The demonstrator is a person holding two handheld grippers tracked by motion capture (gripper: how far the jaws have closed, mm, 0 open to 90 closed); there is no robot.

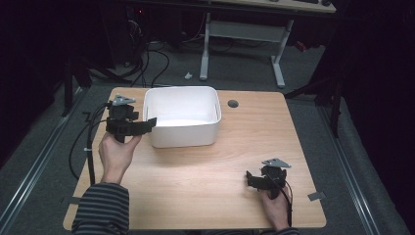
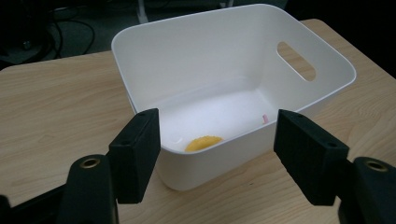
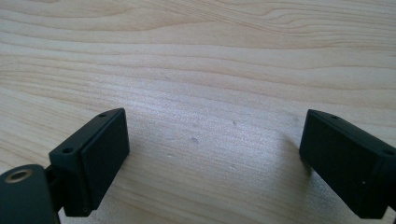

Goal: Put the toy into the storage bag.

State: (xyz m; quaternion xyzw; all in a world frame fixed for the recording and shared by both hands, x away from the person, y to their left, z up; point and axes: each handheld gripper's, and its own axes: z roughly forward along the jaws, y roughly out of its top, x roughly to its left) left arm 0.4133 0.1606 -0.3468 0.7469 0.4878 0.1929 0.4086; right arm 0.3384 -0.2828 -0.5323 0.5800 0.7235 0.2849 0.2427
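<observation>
White bin (image 2: 224, 60), yellow piece (image 2: 203, 143) inside, left tool (image 2: 217, 144) just before it

The right gripper (image 3: 212, 161) holds its black fingers (image 3: 100, 158) wide apart, apparently just above the bare wooden table (image 3: 210, 60).

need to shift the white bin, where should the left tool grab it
Take the bin's near short wall over its rim, one jaw inside and one outside, coming from above on the left tool's side. The wall is thin and upright, and the open tool already faces it.

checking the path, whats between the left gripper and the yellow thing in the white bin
Only the white bin's near wall: in the left gripper view it stands between the open left gripper and the yellow thing.
</observation>
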